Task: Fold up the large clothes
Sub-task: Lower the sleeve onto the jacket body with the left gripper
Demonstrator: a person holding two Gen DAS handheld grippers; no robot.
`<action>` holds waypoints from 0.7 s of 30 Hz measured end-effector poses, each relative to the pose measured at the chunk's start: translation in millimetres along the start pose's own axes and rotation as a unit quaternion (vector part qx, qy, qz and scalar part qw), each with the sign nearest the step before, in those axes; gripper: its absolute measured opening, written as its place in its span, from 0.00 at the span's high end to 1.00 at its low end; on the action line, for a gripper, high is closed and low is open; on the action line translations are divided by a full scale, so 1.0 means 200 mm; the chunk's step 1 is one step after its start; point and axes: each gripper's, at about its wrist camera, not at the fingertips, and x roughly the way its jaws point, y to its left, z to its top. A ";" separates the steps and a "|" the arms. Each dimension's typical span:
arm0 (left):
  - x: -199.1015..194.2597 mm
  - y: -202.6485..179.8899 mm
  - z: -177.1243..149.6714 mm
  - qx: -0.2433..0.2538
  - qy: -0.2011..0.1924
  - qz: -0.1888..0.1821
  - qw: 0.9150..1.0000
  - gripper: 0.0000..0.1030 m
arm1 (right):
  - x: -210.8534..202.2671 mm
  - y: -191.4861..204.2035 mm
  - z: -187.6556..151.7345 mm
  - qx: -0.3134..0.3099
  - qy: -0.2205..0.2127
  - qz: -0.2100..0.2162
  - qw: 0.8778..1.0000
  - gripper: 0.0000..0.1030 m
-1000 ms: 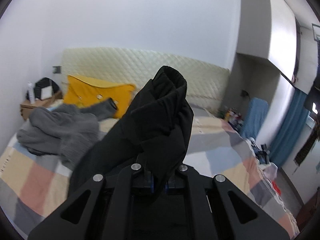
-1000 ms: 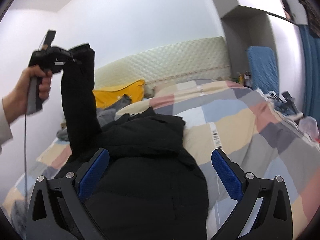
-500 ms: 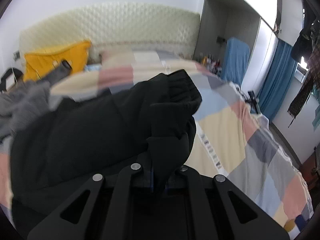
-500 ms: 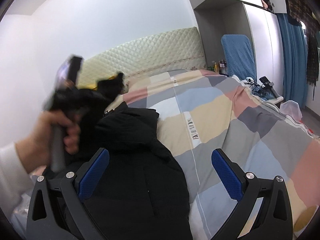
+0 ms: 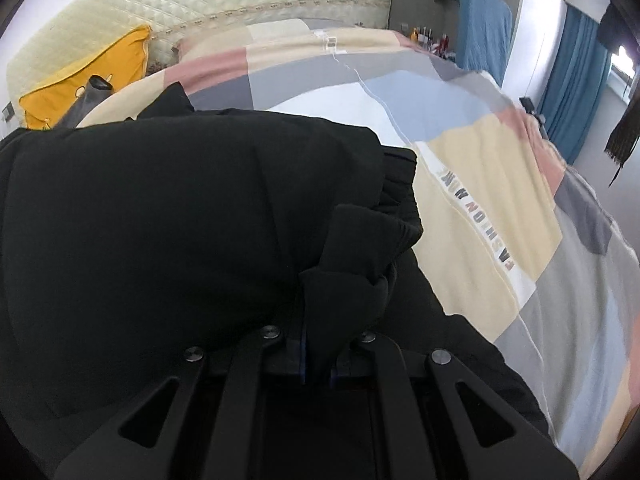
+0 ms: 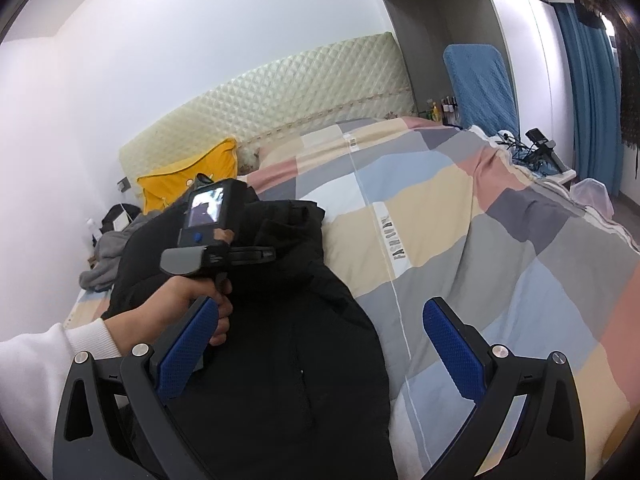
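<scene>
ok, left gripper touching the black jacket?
Touching. Left wrist view: the left gripper is shut, its fingers pinching a fold of the black jacket.

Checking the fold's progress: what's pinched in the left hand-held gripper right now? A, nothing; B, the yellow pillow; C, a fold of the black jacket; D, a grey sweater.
C: the left hand-held gripper is shut on a bunched fold of the black jacket.

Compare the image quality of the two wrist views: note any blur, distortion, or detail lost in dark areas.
Left wrist view: the black coat is an almost featureless dark mass; the bedspread smears at the right; fisheye bends the headboard. Right wrist view: sharper, evenly lit; the coat's folds barely show; dark corners.
</scene>
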 end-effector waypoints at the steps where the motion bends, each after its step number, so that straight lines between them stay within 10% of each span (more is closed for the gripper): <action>1: 0.00 0.00 0.00 -0.001 0.000 0.001 1.000 0.93 | 0.00 0.00 0.00 0.000 0.002 -0.002 1.000 0.00; 11: -0.25 0.01 -0.02 0.013 -0.058 0.005 0.998 0.88 | -0.01 0.03 -0.01 -0.010 -0.006 -0.009 1.000 0.00; 14: -0.36 -0.02 -0.03 0.027 -0.085 0.019 0.996 0.56 | -0.02 0.05 -0.01 -0.019 -0.012 -0.015 1.000 0.00; 16: -0.43 0.00 -0.05 0.015 -0.104 0.015 0.994 0.07 | -0.03 0.06 -0.01 -0.025 -0.014 -0.014 0.999 0.00; 21: -0.61 0.06 -0.08 0.012 -0.122 0.015 0.992 0.05 | -0.07 0.11 -0.01 -0.044 -0.027 0.006 0.999 0.00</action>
